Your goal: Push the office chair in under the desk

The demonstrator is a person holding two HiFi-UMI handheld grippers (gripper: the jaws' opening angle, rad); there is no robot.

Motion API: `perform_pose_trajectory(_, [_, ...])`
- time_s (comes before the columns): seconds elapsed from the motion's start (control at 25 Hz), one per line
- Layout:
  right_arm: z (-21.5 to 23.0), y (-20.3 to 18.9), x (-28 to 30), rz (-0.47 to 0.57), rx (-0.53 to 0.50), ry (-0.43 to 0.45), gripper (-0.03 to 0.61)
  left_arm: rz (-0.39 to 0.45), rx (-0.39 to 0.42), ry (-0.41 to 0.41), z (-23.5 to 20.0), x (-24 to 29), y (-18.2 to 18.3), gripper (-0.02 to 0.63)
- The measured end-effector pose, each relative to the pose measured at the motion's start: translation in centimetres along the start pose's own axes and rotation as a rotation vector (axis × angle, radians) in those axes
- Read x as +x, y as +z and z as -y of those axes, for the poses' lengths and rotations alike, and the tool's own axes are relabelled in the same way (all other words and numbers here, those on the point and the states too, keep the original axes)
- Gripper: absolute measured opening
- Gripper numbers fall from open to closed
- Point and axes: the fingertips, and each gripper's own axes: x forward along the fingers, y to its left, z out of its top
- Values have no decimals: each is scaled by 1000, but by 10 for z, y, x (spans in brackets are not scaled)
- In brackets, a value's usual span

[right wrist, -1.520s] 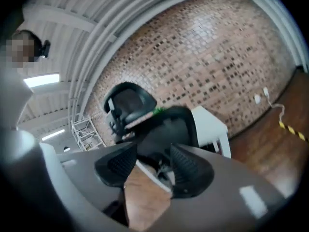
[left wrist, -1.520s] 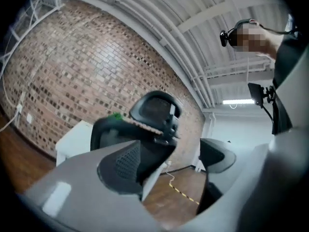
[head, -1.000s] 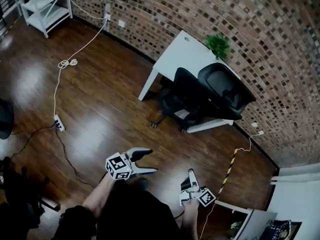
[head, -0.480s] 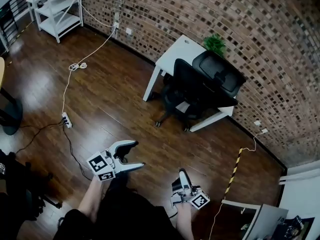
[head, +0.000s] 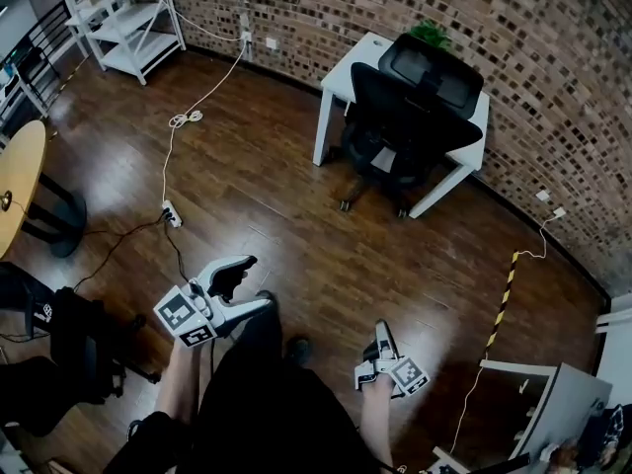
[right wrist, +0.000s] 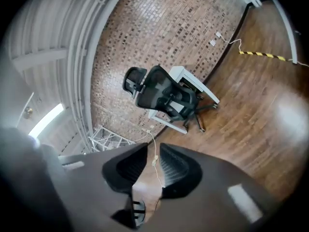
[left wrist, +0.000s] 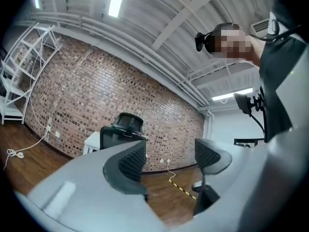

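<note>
Far ahead of my fingers, a brick wall (head: 415, 8) closed off the room, and a dark wooden floor (head: 296, 235) ran from it back to beneath both my grippers. Against that wall, well apart from me and ahead to the right of my left fingers, stood the white desk (head: 348, 62). The black office chair (head: 405, 117) was drawn up at the desk's near side, its back turned toward me and its headrest rising above the desktop. Its wheeled base sat about level with the desk's front legs; how far the seat reached under the top I could not tell.

A white shelf unit (head: 123, 13) stood far off to the left of my fingers, and the edge of a round table (head: 20, 171) showed nearer on that side.

My left gripper (head: 255, 282) hung low over the floor, its fingers (left wrist: 128, 166) wide apart and closing with nothing between them. My right gripper (head: 380, 332), beside it, had its fingers (right wrist: 176, 170) nearly together and closing, with only floor showing through the gap.

A green plant (head: 432, 34) sat on the desk behind the chair. Yellow-and-black striped tape (head: 502, 299) lay on the floor to the right of my right fingers. A power strip (head: 170, 212) lay just ahead of my left fingers, its cable (head: 183, 118) trailing toward the wall.
</note>
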Motion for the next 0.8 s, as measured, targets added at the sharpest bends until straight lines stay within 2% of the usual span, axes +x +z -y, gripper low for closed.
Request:
perform_pose_trajectory(0.04, [-12,9,-11,20,1,11,69,8,6,8,0,5,12,520])
perform_pose_trajectory(0.08, [-41,21,-16,43,-46,129,67,10,11,11,2,10,23,520])
perform_pose_trajectory(0.16, [-112,42,-19,86,-182,461,50,8,21,-4,9,18,42,520])
perform_pose_trajectory(0.2, [-133,47,-22,100,-224,541,26,6,27,-19,16,18,51,520])
perform_pose_trajectory(0.24, [-140,48,-26,107,-247,543,9,4,36,-35,22,16,60,520])
perform_pose_trajectory(0.4, [-164,48,-42,110,-339,422,0,-7,54,-111,52,22,101,520])
perform_pose_trajectory(0.48, [-198,50,-58,116,-423,441,0,-3,41,-173,72,37,123,520])
perform_pose_trajectory(0.64, [-287,25,-101,113,-611,512,0,-11,66,-230,110,26,166,522])
perform_pose_trajectory(0.8, [-361,-22,-138,123,-752,481,0,4,49,-273,138,-16,212,522])
